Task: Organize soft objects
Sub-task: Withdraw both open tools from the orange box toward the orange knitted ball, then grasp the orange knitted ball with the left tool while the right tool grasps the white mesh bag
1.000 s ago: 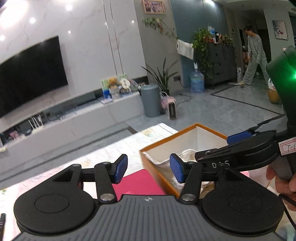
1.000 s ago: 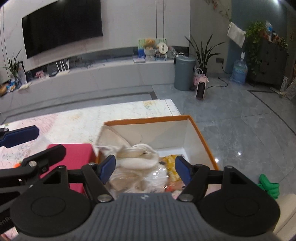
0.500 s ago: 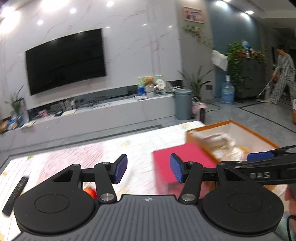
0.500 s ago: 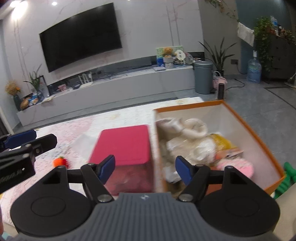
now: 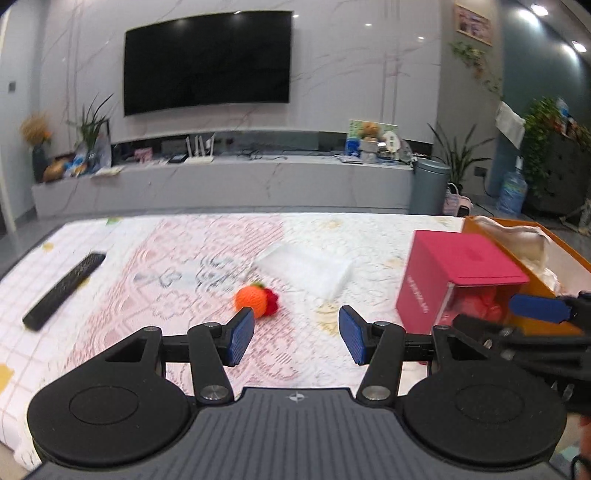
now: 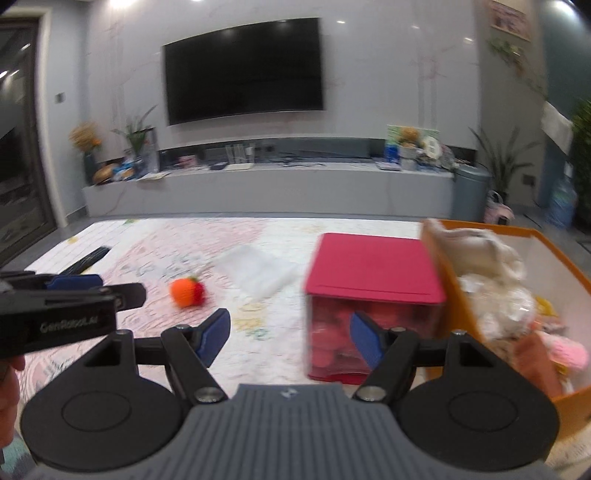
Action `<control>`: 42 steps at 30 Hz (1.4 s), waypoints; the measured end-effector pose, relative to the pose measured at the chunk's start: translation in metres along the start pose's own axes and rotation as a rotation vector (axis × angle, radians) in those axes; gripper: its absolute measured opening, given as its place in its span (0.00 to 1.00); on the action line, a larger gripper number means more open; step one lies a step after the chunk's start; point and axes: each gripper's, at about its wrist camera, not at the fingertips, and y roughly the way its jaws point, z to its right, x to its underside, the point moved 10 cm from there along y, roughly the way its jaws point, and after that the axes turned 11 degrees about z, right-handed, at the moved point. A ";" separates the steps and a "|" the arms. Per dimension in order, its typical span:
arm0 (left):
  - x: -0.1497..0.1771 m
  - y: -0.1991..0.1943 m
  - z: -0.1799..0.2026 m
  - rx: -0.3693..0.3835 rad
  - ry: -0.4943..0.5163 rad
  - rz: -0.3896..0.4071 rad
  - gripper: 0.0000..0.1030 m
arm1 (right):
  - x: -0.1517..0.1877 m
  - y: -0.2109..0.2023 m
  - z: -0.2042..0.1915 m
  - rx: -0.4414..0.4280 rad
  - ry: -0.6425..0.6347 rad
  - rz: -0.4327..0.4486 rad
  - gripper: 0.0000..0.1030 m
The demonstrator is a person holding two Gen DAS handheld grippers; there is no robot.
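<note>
Orange knitted toy (image 5: 255,300) just ahead of left gripper (image 5: 296,335), jaws apart and empty, right gripper (image 6: 289,336) also apart, red box (image 6: 373,295) before it, possibly touching orange bin (image 6: 436,273).

We see an evenly lit room under ceiling spotlights (image 5: 538,9), which leave small glare spots on the glossy wall around the television (image 5: 207,61). The right wrist view is softer, with motion blur smearing the orange box (image 6: 554,384) and its contents. Fisheye distortion bows the wall lines beside the television. Shadows on the bench (image 5: 177,258) are faint.
</note>
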 end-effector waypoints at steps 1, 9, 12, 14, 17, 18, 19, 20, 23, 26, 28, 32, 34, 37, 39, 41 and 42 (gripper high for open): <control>0.001 0.001 -0.005 -0.003 -0.009 -0.004 0.61 | 0.002 0.004 -0.006 -0.013 -0.016 -0.002 0.69; 0.015 0.021 -0.023 -0.008 -0.042 -0.062 0.61 | 0.018 0.041 -0.034 -0.077 -0.078 -0.041 0.68; 0.018 0.033 -0.027 -0.007 -0.055 -0.094 0.61 | 0.024 0.057 -0.040 -0.087 -0.093 -0.064 0.68; 0.021 0.044 -0.028 0.001 -0.053 -0.115 0.61 | 0.026 0.067 -0.043 -0.095 -0.101 -0.077 0.68; 0.020 0.061 -0.034 0.001 -0.026 -0.138 0.61 | 0.027 0.085 -0.048 -0.110 -0.119 -0.089 0.67; 0.019 0.066 -0.036 0.002 -0.021 -0.137 0.61 | 0.027 0.091 -0.050 -0.112 -0.127 -0.092 0.67; 0.018 0.072 -0.039 0.002 -0.014 -0.136 0.61 | 0.026 0.097 -0.052 -0.113 -0.132 -0.094 0.67; 0.017 0.078 -0.041 0.002 -0.004 -0.133 0.61 | 0.025 0.104 -0.053 -0.113 -0.136 -0.095 0.67; 0.019 0.094 -0.045 0.018 0.006 -0.125 0.61 | 0.023 0.118 -0.063 -0.130 -0.174 -0.080 0.64; 0.025 0.110 -0.049 0.018 0.004 -0.134 0.61 | 0.027 0.135 -0.071 -0.135 -0.190 -0.090 0.63; 0.027 0.119 -0.050 0.022 0.007 -0.142 0.61 | 0.031 0.145 -0.074 -0.136 -0.189 -0.097 0.62; 0.033 0.138 -0.048 0.032 0.035 -0.158 0.61 | 0.042 0.163 -0.075 -0.131 -0.188 -0.115 0.59; 0.039 0.148 -0.049 0.020 0.054 -0.176 0.62 | 0.048 0.170 -0.074 -0.129 -0.180 -0.129 0.59; 0.047 0.158 -0.051 0.023 0.043 -0.190 0.69 | 0.055 0.177 -0.073 -0.129 -0.172 -0.144 0.59; 0.049 0.160 -0.050 0.024 0.034 -0.198 0.69 | 0.058 0.181 -0.072 -0.130 -0.170 -0.151 0.59; 0.050 0.162 -0.048 0.028 0.043 -0.210 0.65 | 0.061 0.184 -0.072 -0.128 -0.166 -0.156 0.59; 0.052 0.162 -0.046 0.041 0.039 -0.217 0.61 | 0.061 0.185 -0.072 -0.126 -0.164 -0.158 0.59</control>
